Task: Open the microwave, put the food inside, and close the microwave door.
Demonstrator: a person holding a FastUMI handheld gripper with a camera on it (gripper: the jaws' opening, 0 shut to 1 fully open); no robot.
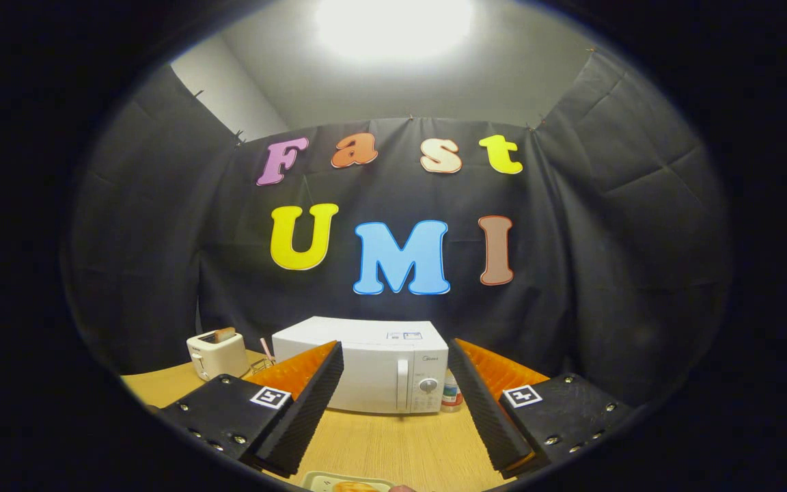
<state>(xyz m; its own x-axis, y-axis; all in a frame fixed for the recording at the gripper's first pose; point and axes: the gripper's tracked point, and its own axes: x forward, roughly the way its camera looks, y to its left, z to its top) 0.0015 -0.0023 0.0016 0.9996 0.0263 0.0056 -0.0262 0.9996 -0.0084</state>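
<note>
A white microwave (pixel 373 365) stands at the back of the wooden table (pixel 393 444), door shut, with a vertical handle (pixel 402 385) and a dial on its right side. My gripper (pixel 395 355) is open, its two fingers spread wide and framing the microwave from well in front of it. Nothing sits between the fingers. Just below and between the fingers, at the table's near edge, a pale plate (pixel 346 482) carries an orange-brown piece of food (pixel 354 487), mostly cut off.
A white toaster (pixel 217 355) with a slice in its slot stands left of the microwave. A small wire holder (pixel 264 361) with a pink stick sits between them. A small bottle (pixel 451 395) stands right of the microwave. Black cloth walls close in the booth.
</note>
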